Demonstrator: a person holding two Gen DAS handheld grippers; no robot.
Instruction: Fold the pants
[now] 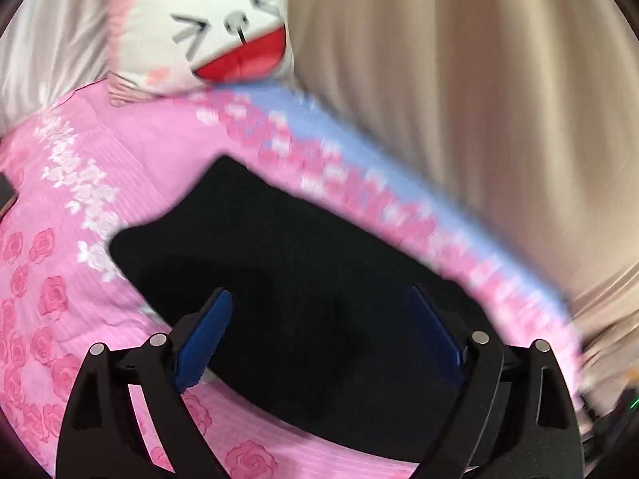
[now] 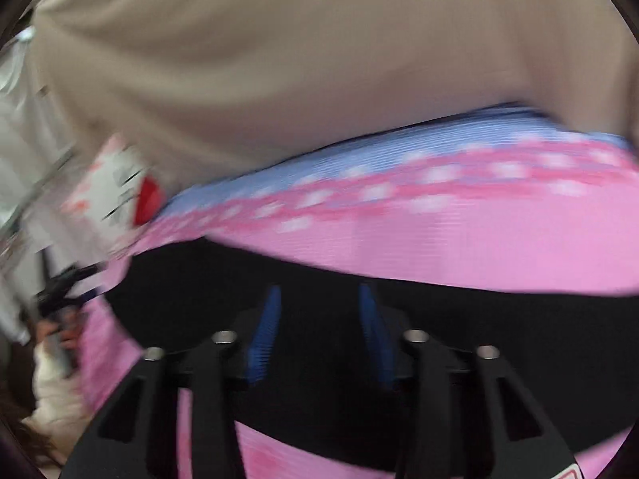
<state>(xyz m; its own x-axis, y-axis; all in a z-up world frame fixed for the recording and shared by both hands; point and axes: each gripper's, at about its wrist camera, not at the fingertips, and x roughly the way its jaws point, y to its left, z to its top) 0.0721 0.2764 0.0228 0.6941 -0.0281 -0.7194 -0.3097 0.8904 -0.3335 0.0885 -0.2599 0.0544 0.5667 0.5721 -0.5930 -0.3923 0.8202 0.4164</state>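
Observation:
The black pants (image 1: 303, 263) lie flat in a folded block on the pink rose-print bedsheet (image 1: 60, 263). My left gripper (image 1: 319, 291) hovers over their near part, wide open, with only the flat cloth below its blue pads (image 1: 207, 335). In the blurred right wrist view the pants (image 2: 519, 327) stretch as a dark band across the sheet (image 2: 439, 247). My right gripper (image 2: 319, 287) is above them, its blue pads (image 2: 267, 319) a narrow gap apart. I see no fabric pinched there, though black cloth fills the background.
A white cartoon-face pillow (image 1: 215, 28) lies at the head of the bed, with a beige curtain (image 1: 459, 99) along the far side. A hand in a white sleeve (image 2: 52, 387) shows at the left of the right wrist view.

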